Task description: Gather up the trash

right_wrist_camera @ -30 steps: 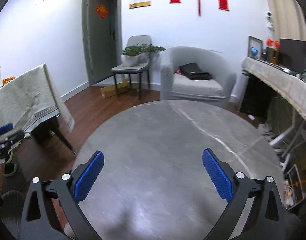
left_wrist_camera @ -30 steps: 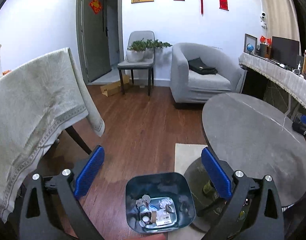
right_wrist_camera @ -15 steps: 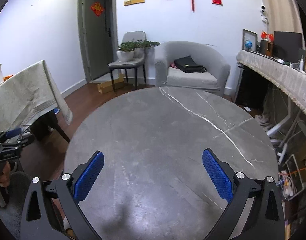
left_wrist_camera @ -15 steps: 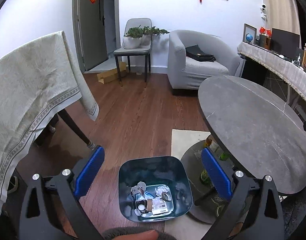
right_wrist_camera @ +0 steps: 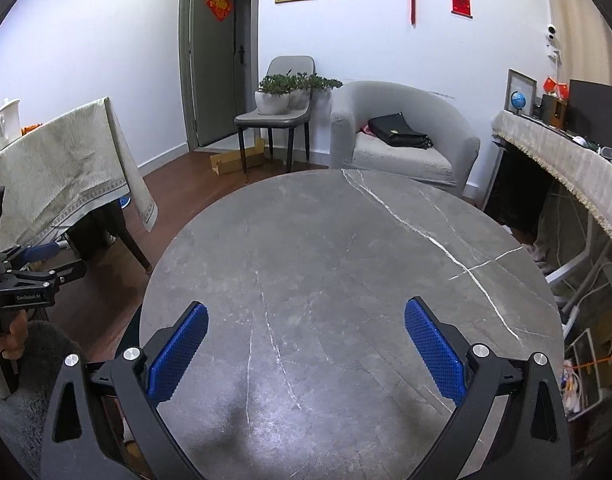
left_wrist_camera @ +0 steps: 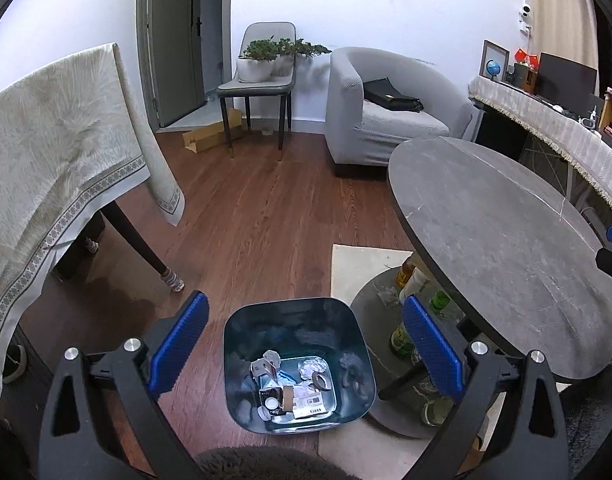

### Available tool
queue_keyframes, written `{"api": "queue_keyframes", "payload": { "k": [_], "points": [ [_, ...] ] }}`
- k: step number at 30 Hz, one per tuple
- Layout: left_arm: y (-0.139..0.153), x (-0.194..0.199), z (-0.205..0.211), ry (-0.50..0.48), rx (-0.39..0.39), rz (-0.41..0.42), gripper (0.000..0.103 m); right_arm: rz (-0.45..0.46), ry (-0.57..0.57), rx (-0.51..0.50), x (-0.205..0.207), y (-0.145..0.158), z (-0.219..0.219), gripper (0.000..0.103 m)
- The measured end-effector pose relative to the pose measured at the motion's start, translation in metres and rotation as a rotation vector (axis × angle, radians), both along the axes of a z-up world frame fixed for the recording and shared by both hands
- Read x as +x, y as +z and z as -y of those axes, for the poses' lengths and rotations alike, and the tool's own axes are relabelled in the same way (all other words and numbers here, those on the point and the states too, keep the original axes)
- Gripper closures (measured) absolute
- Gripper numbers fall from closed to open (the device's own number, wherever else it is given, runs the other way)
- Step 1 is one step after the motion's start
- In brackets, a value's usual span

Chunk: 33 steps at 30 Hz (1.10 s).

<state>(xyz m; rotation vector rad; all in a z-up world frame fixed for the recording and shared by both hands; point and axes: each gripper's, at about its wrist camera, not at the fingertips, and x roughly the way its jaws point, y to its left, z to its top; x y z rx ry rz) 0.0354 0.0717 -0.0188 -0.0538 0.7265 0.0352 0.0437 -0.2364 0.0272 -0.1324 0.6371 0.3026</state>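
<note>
A dark teal trash bin (left_wrist_camera: 242, 364) stands on the wooden floor below my left gripper (left_wrist_camera: 304, 344), which hangs open and empty above it. Crumpled paper, foil and small cartons (left_wrist_camera: 294, 388) lie at the bin's bottom. My right gripper (right_wrist_camera: 306, 348) is open and empty over the bare grey round table (right_wrist_camera: 346, 260). The left gripper (right_wrist_camera: 30, 276) also shows at the left edge of the right wrist view, held by a hand (right_wrist_camera: 6, 336).
Bottles (left_wrist_camera: 402, 340) stand on the round table's base (left_wrist_camera: 370, 296), beside a pale rug (left_wrist_camera: 366, 264). A cloth-covered table (left_wrist_camera: 46, 160) is on the left with a chair leg (left_wrist_camera: 146, 252) near the bin. A grey armchair (left_wrist_camera: 386, 120) and a chair with plants (left_wrist_camera: 262, 76) stand at the back.
The left view has risen and pulled back, so the bin sits lower and smaller. The right view has lifted and drawn back, showing more of the tabletop. Both grippers stay open.
</note>
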Motion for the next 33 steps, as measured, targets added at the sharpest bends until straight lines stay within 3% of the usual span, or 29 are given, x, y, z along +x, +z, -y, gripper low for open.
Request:
{"api": "queue_keyframes", "payload": {
  "k": [33],
  "points": [
    [0.0006, 0.0000, 0.0030, 0.002, 0.011, -0.001, 0.004, 0.003, -0.004, 0.010, -0.0004, 0.0026, 0.0032, 0.003]
  ]
}}
